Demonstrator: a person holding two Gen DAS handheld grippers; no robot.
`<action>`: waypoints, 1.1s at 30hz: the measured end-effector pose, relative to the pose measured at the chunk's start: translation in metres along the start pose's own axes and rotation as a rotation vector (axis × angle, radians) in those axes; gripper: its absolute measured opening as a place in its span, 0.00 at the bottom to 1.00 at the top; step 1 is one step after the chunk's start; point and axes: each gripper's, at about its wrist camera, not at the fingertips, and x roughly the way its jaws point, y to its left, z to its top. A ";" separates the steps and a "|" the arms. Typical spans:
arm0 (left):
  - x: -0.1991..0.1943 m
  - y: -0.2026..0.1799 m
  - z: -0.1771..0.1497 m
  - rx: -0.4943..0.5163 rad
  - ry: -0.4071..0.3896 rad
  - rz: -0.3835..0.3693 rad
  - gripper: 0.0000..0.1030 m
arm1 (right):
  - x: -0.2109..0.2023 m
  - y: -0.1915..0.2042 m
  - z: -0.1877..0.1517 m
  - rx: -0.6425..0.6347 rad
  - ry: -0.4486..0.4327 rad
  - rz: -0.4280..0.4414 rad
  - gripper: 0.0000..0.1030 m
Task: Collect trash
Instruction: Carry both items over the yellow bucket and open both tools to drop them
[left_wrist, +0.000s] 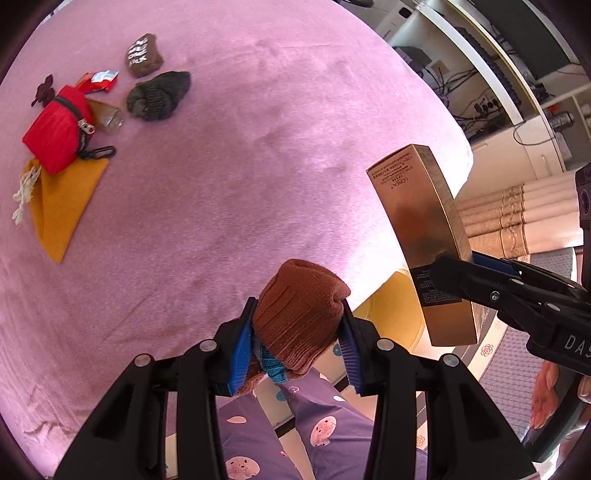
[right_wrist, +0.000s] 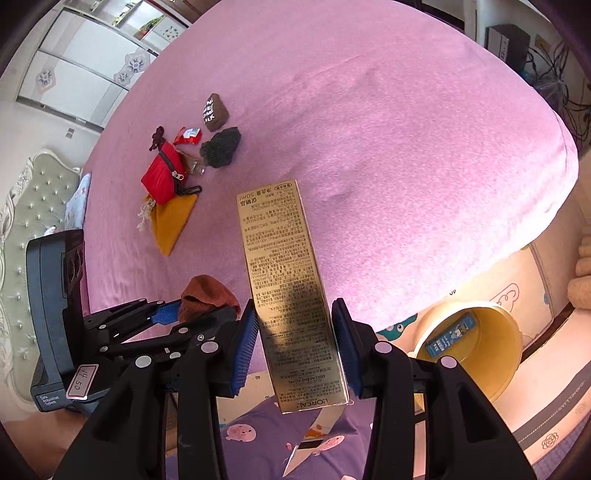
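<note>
The right gripper (right_wrist: 295, 345) clamps the gold box (right_wrist: 288, 291) near its lower end, above the bed's (right_wrist: 369, 129) edge by the bin (right_wrist: 498, 350): likely light, stiff, crushable cardboard. The left gripper (left_wrist: 299, 332) squeezes a soft brown sock (left_wrist: 299, 314).

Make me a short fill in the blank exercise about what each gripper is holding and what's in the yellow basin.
1. The left gripper is shut on a rolled ____ sock.
2. The right gripper holds a long ____ carton.
3. The yellow basin beside the bed contains a small ____ box.

Missing words: brown; gold; blue
</note>
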 end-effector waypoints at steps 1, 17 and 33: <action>0.002 -0.014 0.001 0.026 0.006 -0.001 0.41 | -0.008 -0.010 -0.006 0.022 -0.011 -0.002 0.39; 0.047 -0.173 -0.026 0.427 0.148 -0.041 0.41 | -0.075 -0.142 -0.104 0.380 -0.124 -0.075 0.39; 0.104 -0.283 -0.060 0.705 0.291 -0.072 0.41 | -0.103 -0.220 -0.180 0.632 -0.166 -0.111 0.39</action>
